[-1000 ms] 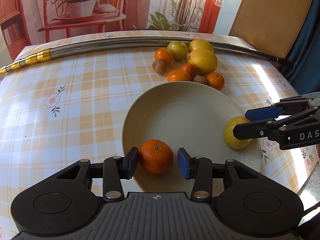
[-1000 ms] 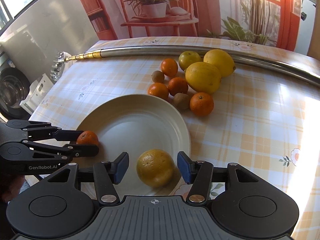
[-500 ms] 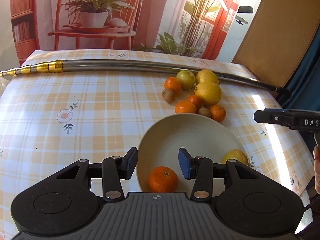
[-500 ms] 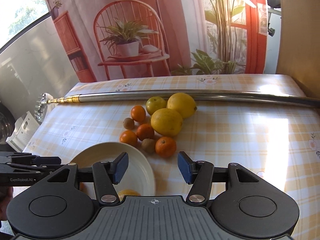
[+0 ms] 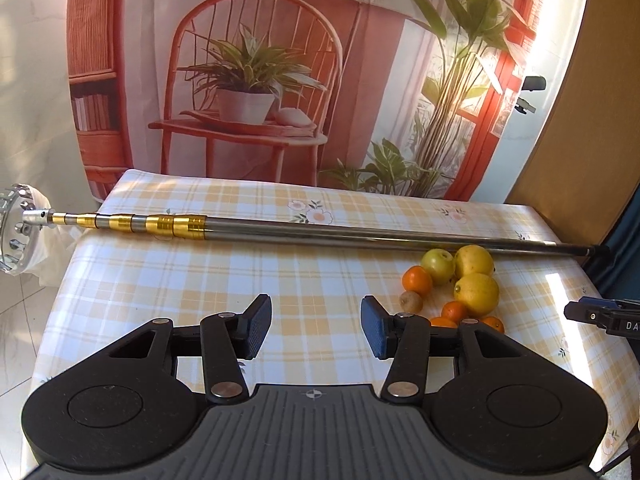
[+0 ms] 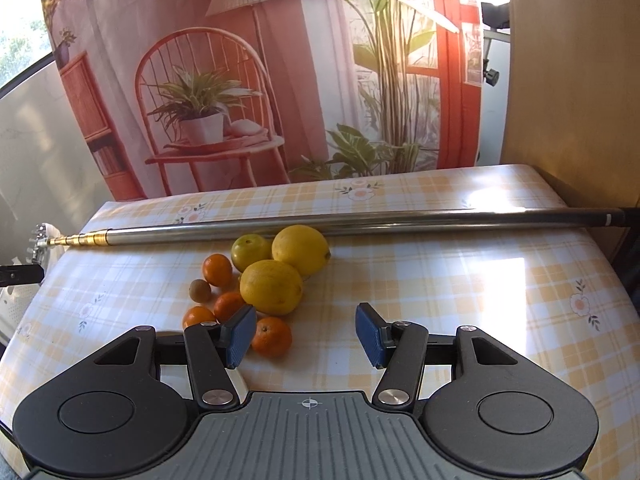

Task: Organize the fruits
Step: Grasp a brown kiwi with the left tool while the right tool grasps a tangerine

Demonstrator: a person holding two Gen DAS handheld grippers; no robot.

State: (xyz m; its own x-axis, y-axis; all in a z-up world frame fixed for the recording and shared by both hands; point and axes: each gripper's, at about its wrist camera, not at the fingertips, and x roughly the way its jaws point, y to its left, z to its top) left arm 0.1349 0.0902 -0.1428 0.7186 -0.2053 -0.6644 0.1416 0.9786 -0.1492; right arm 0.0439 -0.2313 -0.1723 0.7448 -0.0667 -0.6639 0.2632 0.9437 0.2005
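Observation:
A pile of fruit lies on the checked tablecloth: two lemons point(image 6: 271, 287) point(image 6: 300, 250), a green apple point(image 6: 251, 251), a kiwi point(image 6: 200, 290) and several mandarins point(image 6: 273, 336). In the left wrist view the same pile point(image 5: 476, 294) sits to the right. My right gripper point(image 6: 305, 336) is open and holds nothing; it hangs above the table just right of the nearest mandarin. My left gripper point(image 5: 315, 330) is also open and holds nothing, over bare cloth left of the pile. The right gripper's tip point(image 5: 600, 316) shows at the right edge. The plate is hidden below the gripper bodies.
A long metal telescopic pole point(image 6: 360, 222) with gold rings point(image 5: 176, 225) lies across the table behind the fruit. A printed backdrop with a chair and plants hangs behind the table. A brown board point(image 6: 568, 80) stands at the right.
Both grippers have lifted up and back from the plate, leaving the mandarin and the yellow fruit on it. The plate has dropped out of view.

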